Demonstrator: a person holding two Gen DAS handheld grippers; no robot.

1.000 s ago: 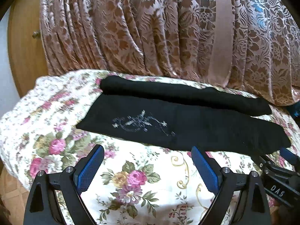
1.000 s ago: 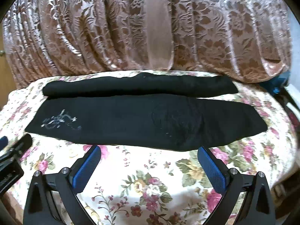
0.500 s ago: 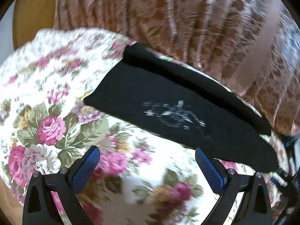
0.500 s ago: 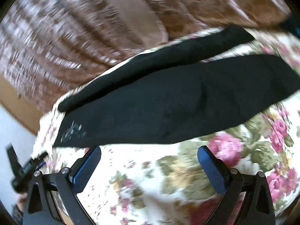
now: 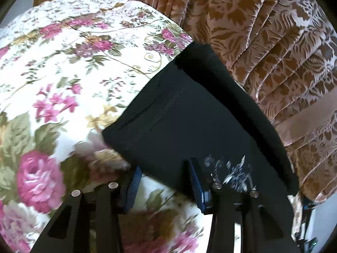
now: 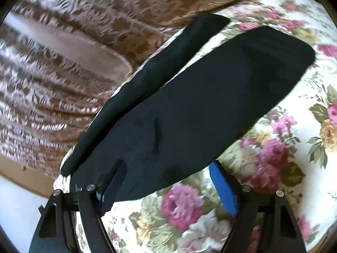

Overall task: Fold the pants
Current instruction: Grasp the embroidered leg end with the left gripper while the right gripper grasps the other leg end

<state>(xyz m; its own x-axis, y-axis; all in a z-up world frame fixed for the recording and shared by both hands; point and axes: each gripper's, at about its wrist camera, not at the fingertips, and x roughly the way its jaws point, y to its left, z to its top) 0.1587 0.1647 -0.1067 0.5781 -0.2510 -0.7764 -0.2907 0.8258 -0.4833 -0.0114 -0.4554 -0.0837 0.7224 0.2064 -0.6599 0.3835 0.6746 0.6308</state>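
**Pants lie lengthwise on the bed, cross-fold not yet made**

The black knit pants point(image 5: 189, 113) lie flat on the floral cream bedspread point(image 5: 63, 63), stretched along the brown patterned velvet curtain point(image 5: 263, 31) that hangs just behind them. Two long dark bands run side by side, the narrower one nearer the curtain, so the legs look laid alongside each other; whether that counts as a first fold I cannot tell. No fold across the length shows in either view, so by my reading most of the folding is left.

The left gripper point(image 5: 166, 181) sits at the pants' edge farthest from the curtain, near the hemmed end and the pale embroidered motif point(image 5: 229, 168). Its jaws are narrowed with the dark edge running between them; they look close to pinching it, but contact is not clear.

The right gripper point(image 6: 168, 181) is spread wide at the same edge of the pants point(image 6: 200, 97), toward the other end. One finger overlaps the fabric, the other stands over the bedspread; it holds nothing
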